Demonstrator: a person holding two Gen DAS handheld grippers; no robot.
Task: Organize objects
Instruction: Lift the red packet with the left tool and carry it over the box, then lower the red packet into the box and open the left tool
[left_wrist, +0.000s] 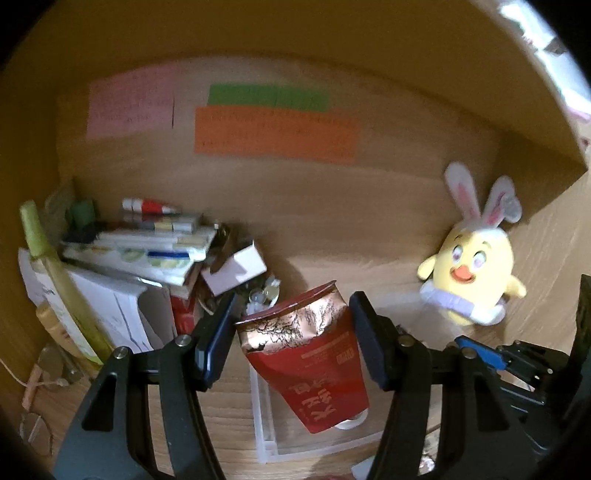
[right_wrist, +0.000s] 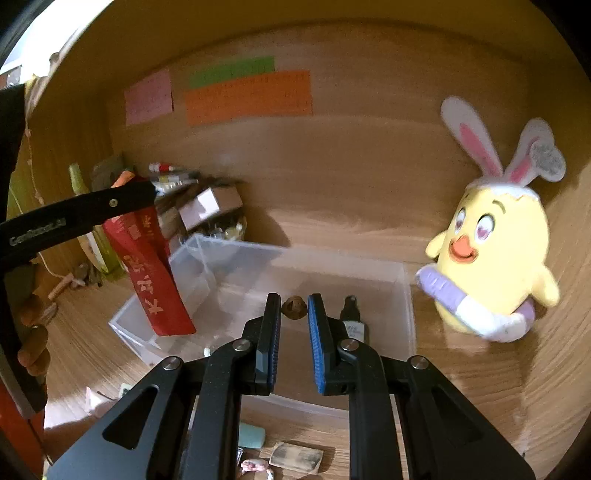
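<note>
Here the left gripper (left_wrist: 291, 332) is clamped on a light, crinkly pouch (left_wrist: 314, 365) near its top, while the right gripper (right_wrist: 293, 332), jaws slightly apart, holds nothing.

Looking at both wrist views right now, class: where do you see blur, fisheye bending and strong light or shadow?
Left wrist view: the plush chick and the stacked clutter are smeared, the shelf edge bows, and daylight blows out the upper right corner. Right wrist view: the notes are too soft to read, the clear bin looks washed out, and dark vignette rings the frame.
</note>
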